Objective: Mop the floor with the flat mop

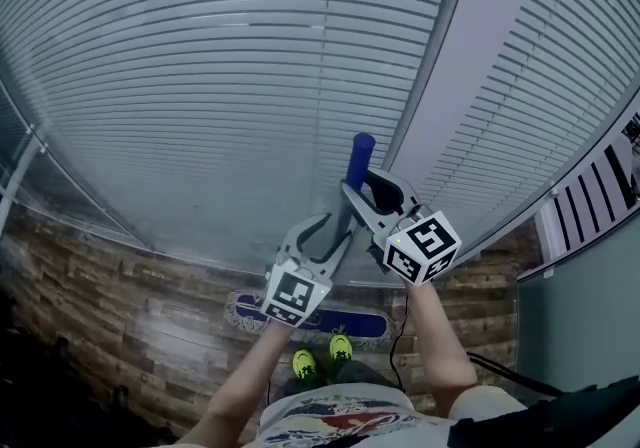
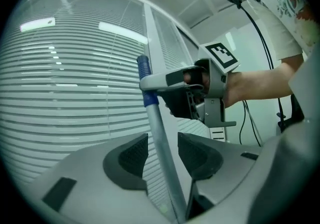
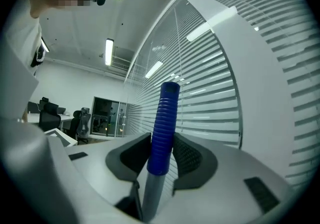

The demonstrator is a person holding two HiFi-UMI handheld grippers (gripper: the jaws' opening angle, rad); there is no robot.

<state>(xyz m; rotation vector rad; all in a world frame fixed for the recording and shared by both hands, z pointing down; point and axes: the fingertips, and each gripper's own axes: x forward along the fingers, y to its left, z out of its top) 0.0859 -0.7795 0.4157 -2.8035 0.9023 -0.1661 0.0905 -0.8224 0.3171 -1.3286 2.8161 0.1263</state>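
Blinds (image 1: 200,56) of pale horizontal slats fill the wall ahead of us, and below them runs a floor (image 1: 130,306) of dark wood-look planks. We see the flat mop (image 1: 350,324) with its blue head flat on that floor, lying crosswise just in front of a pair of yellow-green shoes (image 1: 305,364); a pale fringe shows at the head's left end. From the head the grey pole (image 2: 160,138) rises steeply toward us and ends in a ribbed blue grip (image 3: 164,128). The right gripper (image 3: 162,154) sits uppermost on the mop: its jaws are clenched on the blue grip, both dark pads pressed against its sides, and the top of the grip stands clear above them. The left gripper (image 2: 162,157) is lower down the pole, just beneath the right one. Its jaws stand released, with the pole passing between the two pads and a sliver of space on either side, so far as we can judge through the wide-angle view. In the head view the left marker cube (image 1: 295,294) sits lower and the right marker cube (image 1: 422,246) higher and further right. A black cable (image 1: 397,336) runs down beside the right forearm. Far off in the room, in the right gripper view, we make out office chairs (image 3: 47,115), well apart from the mop.
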